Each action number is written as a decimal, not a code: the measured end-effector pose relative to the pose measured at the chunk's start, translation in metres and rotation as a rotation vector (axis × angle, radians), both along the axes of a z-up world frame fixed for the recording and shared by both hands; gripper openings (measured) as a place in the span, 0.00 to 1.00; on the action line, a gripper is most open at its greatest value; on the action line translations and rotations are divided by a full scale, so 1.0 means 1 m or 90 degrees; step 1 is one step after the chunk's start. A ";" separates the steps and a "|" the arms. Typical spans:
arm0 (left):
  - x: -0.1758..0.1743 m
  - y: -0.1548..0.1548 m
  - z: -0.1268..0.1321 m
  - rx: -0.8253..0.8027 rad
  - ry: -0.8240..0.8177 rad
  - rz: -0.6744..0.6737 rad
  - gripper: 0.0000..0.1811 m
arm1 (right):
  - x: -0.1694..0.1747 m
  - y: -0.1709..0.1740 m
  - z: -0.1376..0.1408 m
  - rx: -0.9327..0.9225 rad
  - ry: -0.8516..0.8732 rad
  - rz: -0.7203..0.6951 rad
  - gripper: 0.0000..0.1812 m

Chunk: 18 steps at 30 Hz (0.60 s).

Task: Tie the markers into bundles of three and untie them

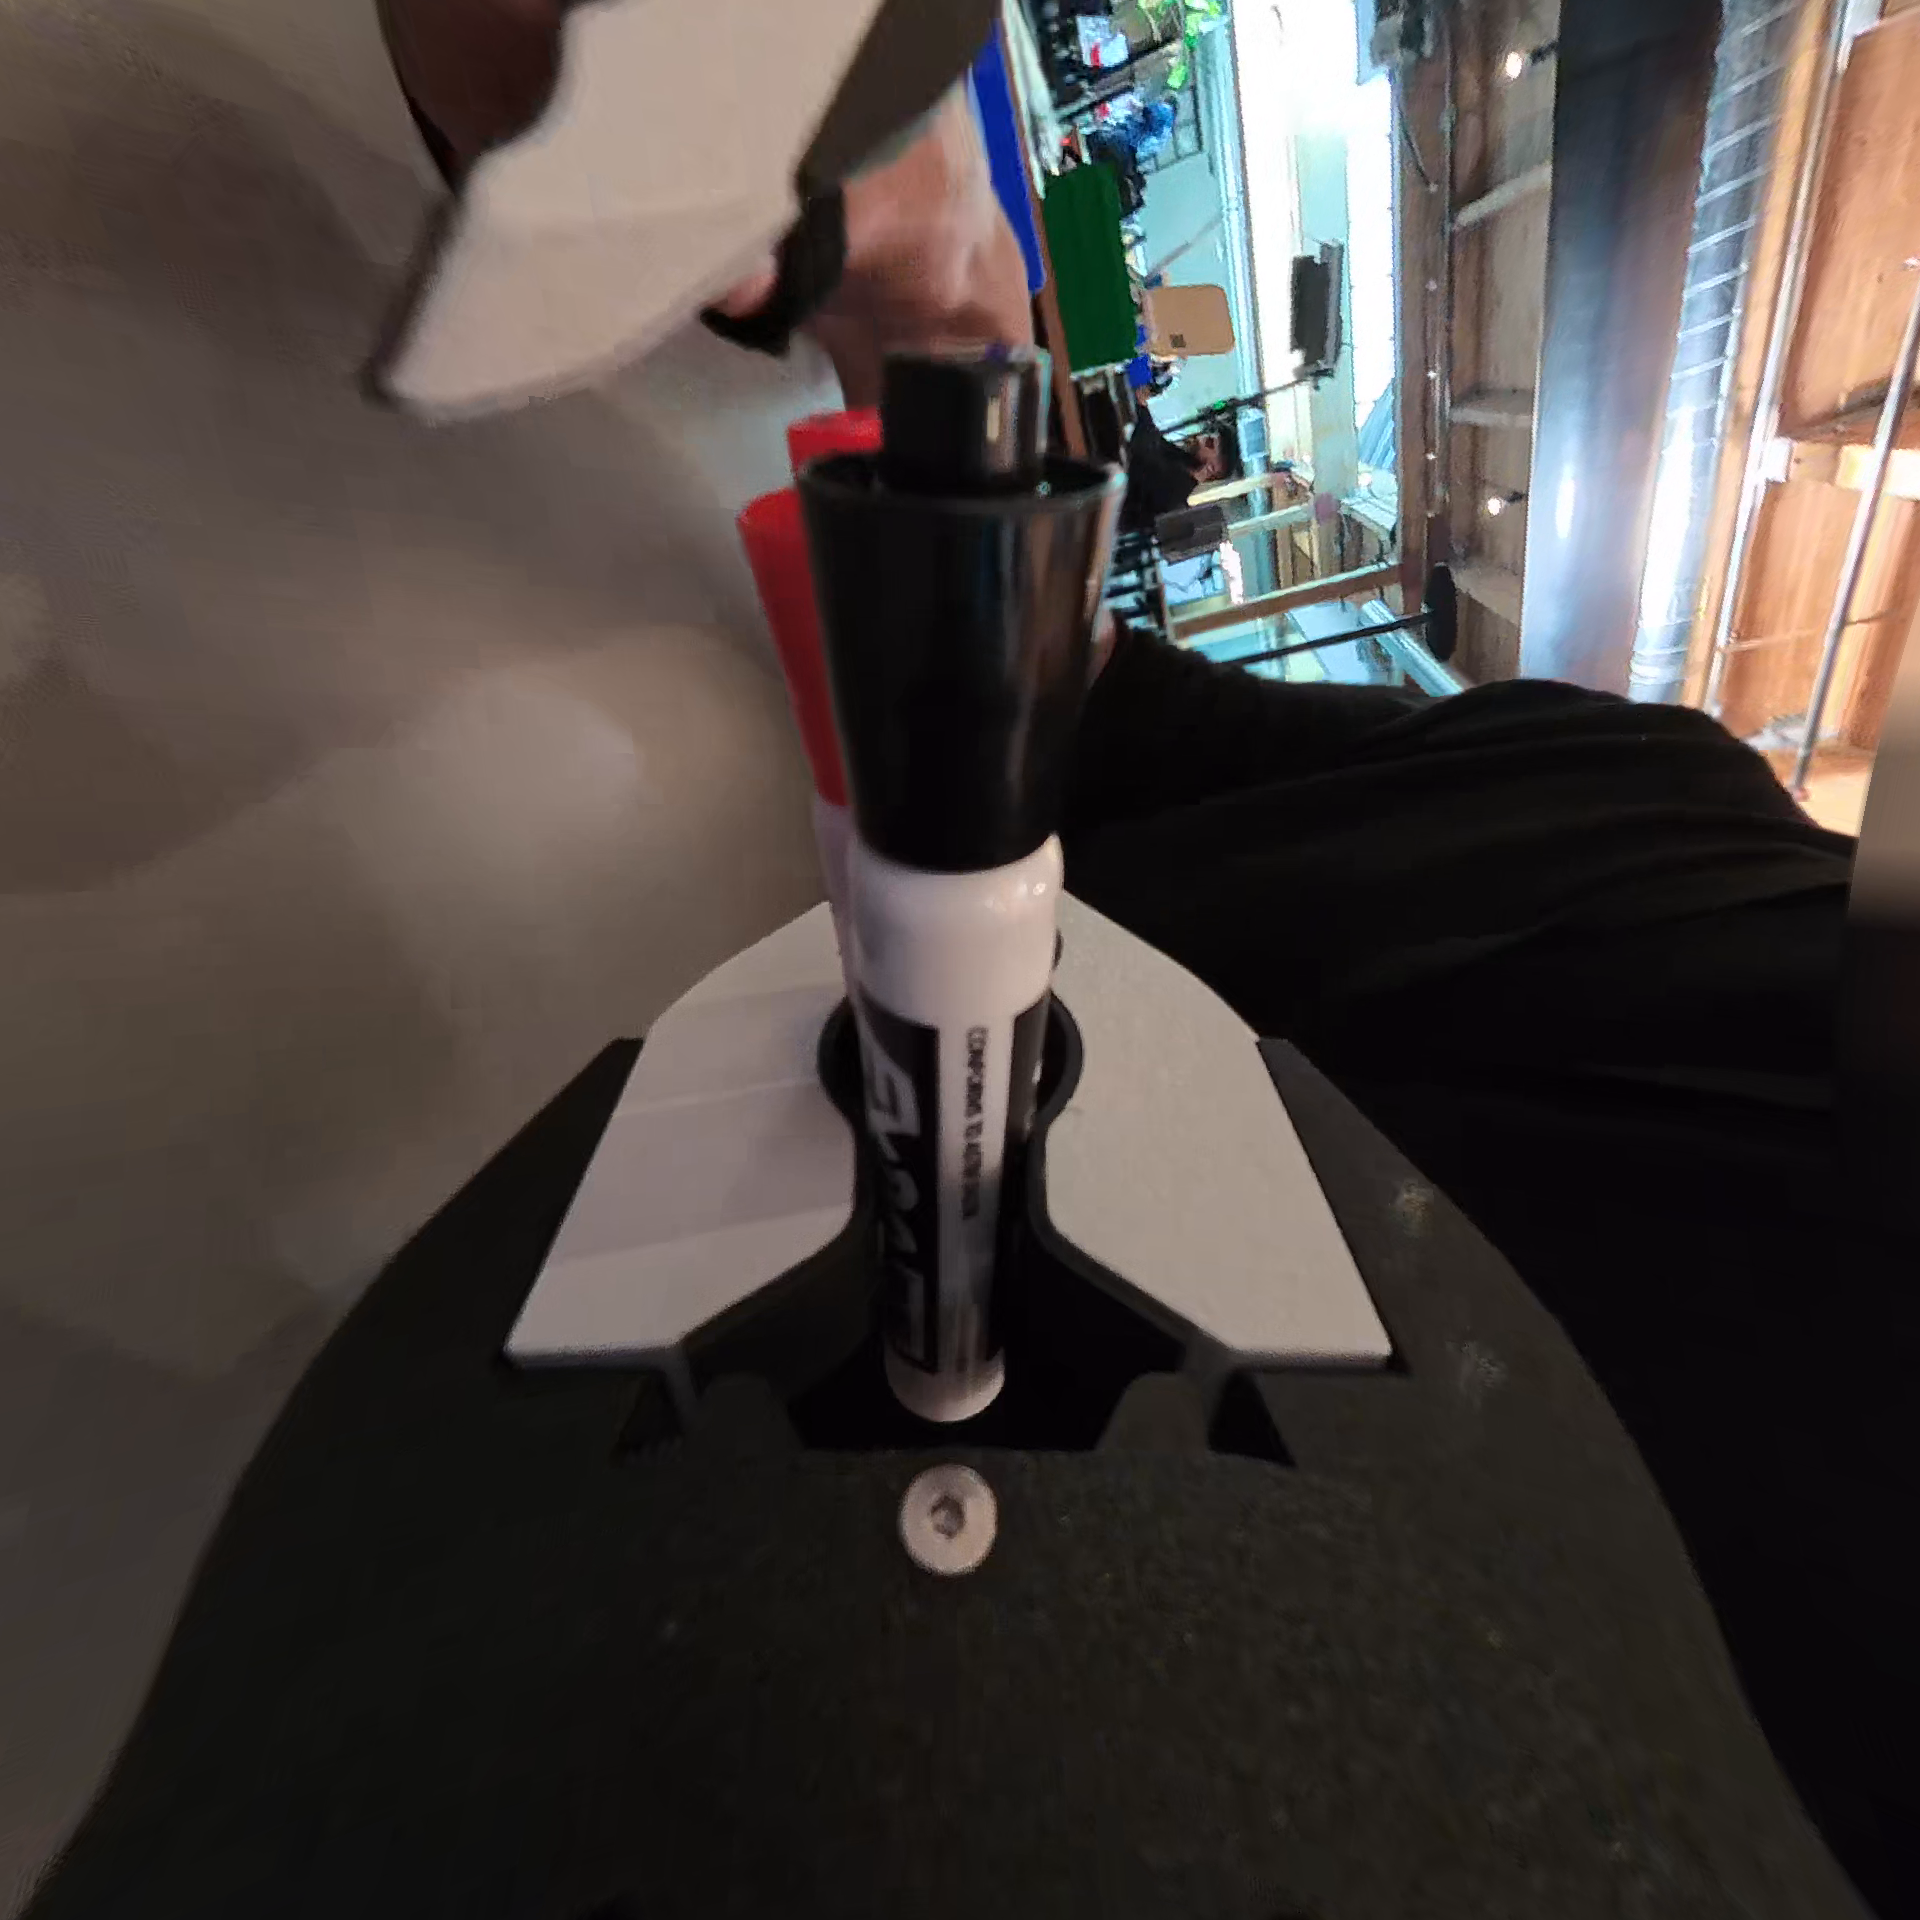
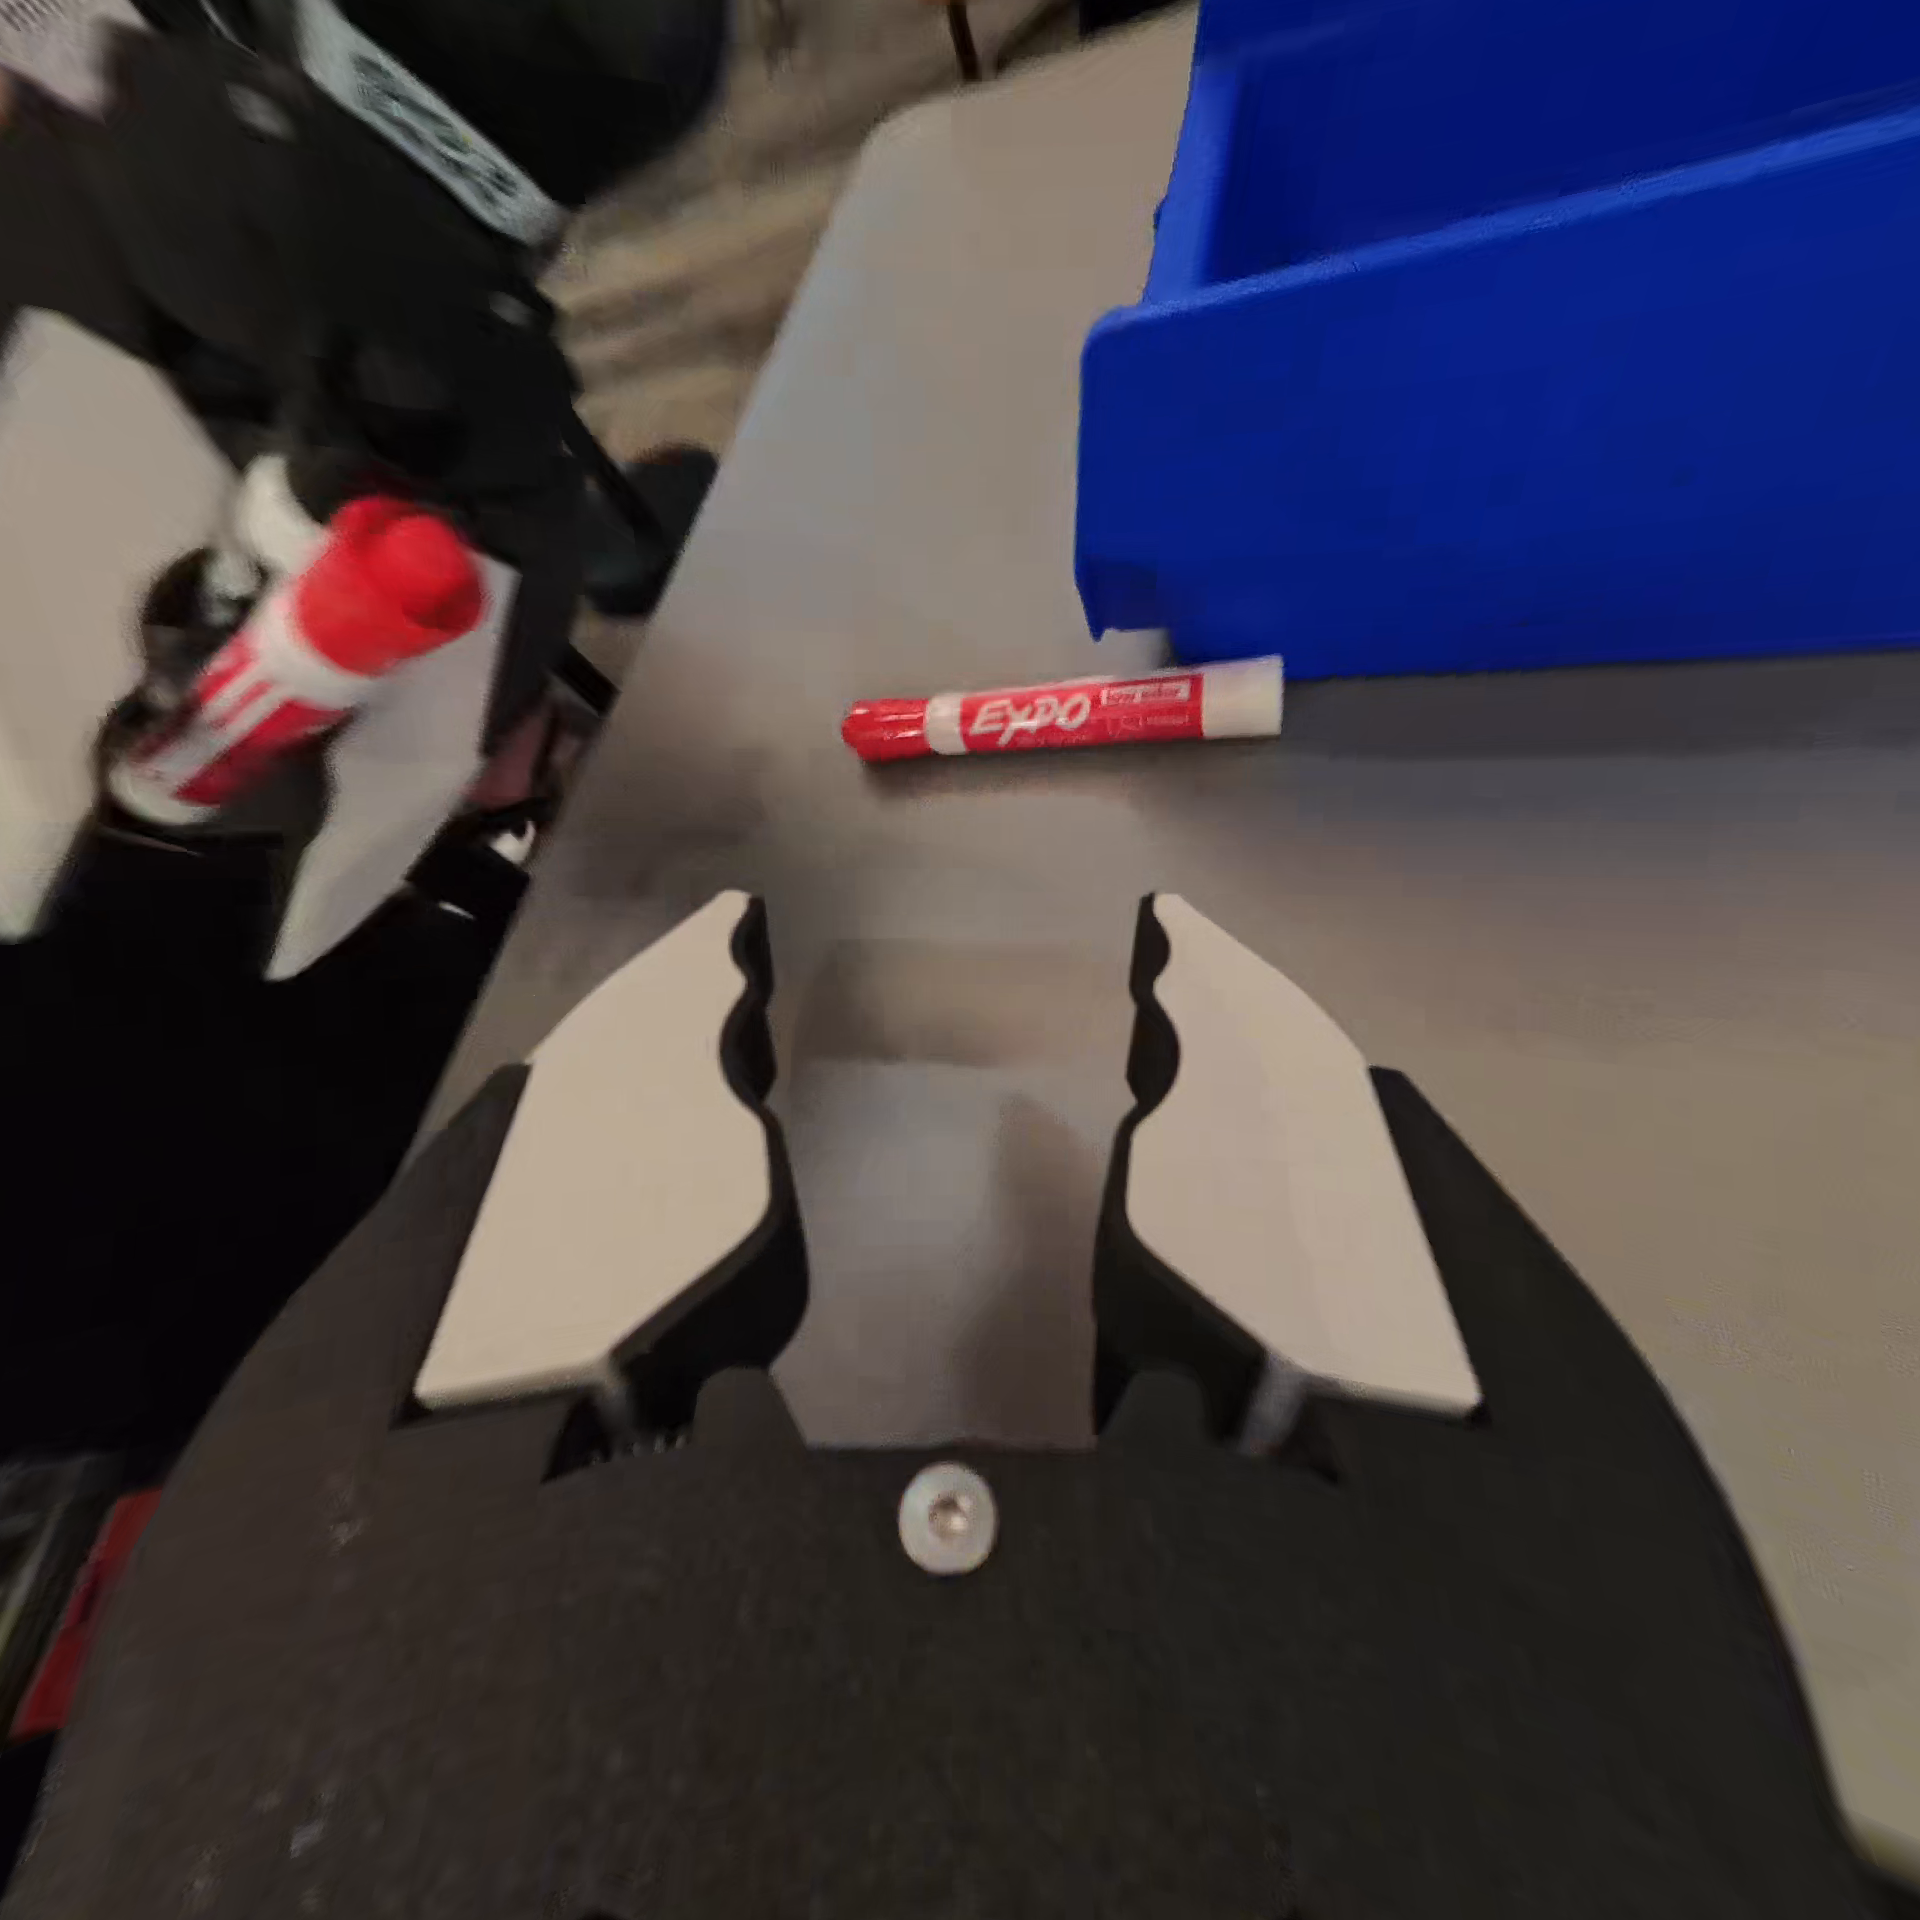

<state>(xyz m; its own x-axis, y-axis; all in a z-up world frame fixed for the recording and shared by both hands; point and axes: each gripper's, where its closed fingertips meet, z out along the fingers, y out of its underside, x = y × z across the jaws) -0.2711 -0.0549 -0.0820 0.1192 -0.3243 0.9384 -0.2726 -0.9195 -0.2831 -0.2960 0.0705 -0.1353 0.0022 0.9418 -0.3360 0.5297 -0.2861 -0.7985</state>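
- A black marker is held tight between the two fingers of the left gripper, with its cap pointing forward.
- Two red markers are packed just beside it, on the gripper's left.
- The right gripper is seen blurred, ahead and to the left.
- A black sleeve is seen on the right.

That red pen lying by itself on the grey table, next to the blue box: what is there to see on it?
The loose red marker lies flat on the grey table, just in front of the blue bin. It has a glossy red cap on its left end, a white barrel wrapped in a red printed label, and a plain white right end close to the bin's lower edge; whether they touch is unclear. It looks like plastic. Nothing grips it: the right hand-held gripper hovers open short of it.
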 end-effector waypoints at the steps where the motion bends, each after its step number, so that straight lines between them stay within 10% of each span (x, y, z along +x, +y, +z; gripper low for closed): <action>1: -0.007 -0.001 -0.004 0.004 0.015 0.011 0.14 | -0.016 0.003 -0.003 0.006 -0.013 0.017 0.37; 5: -0.028 -0.006 -0.007 -0.005 0.020 0.046 0.14 | -0.049 0.003 -0.006 0.128 -0.043 0.153 0.36; 11: -0.051 -0.014 -0.010 -0.013 0.012 0.093 0.14 | -0.072 0.006 -0.028 0.257 -0.129 -0.036 0.80; 18: -0.056 -0.015 -0.017 -0.026 -0.004 0.093 0.14 | -0.090 0.015 -0.066 0.177 -0.207 -0.083 0.80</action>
